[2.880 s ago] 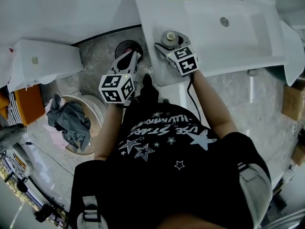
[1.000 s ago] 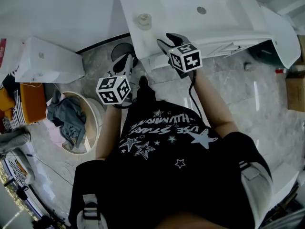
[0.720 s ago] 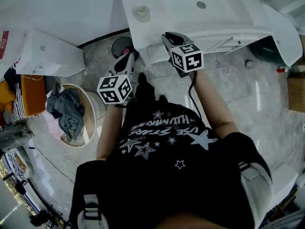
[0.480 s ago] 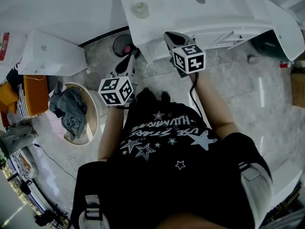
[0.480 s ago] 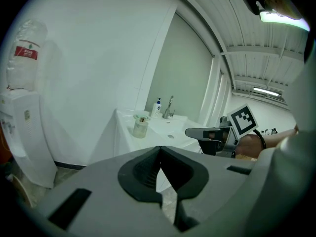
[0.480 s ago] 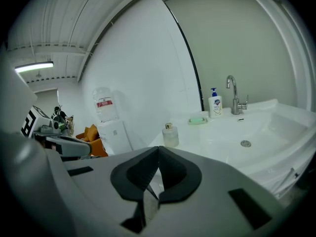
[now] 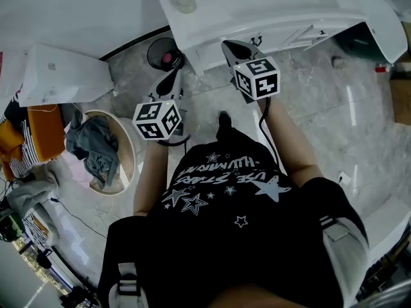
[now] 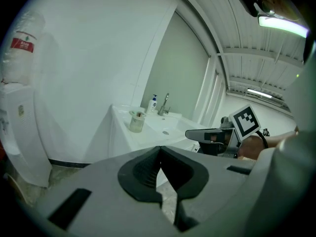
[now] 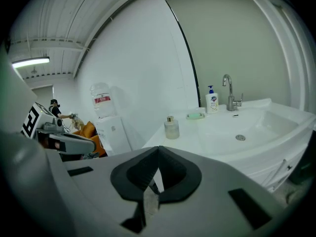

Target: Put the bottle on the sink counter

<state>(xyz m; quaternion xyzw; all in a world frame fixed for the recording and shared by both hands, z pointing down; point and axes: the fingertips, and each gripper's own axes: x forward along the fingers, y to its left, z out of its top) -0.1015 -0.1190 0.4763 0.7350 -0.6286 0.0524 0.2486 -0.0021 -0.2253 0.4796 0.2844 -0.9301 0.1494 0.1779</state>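
The bottle (image 7: 184,0) stands upright on the sink counter (image 7: 225,15), near the counter's left front corner and clear of both edges. Nothing touches it. It sits well ahead of the right gripper (image 7: 230,45), a little right of that gripper's jaw line in the right gripper view, with bare counter on every side of it.

Right gripper: jaws pressed together, nothing between them. Its tips sit just short of the counter's front edge, below the countertop. Beyond the tips and to the right lies the basin (image 9: 247,125), and at the back of the counter a soap dish (image 9: 195,115), a pump dispenser (image 9: 212,102) and the tap (image 9: 228,100) stand in a row.

Left gripper (image 7: 174,76): jaws also together and empty, held over the floor (image 7: 321,95), apart from the counter's left side. From it the bottle is ahead and slightly left.

Left of the left gripper, a white cabinet (image 7: 58,76) and a round basket (image 7: 125,147) holding grey cloth (image 7: 96,159) occupy the floor. Open marble floor lies between the grippers and to the right.
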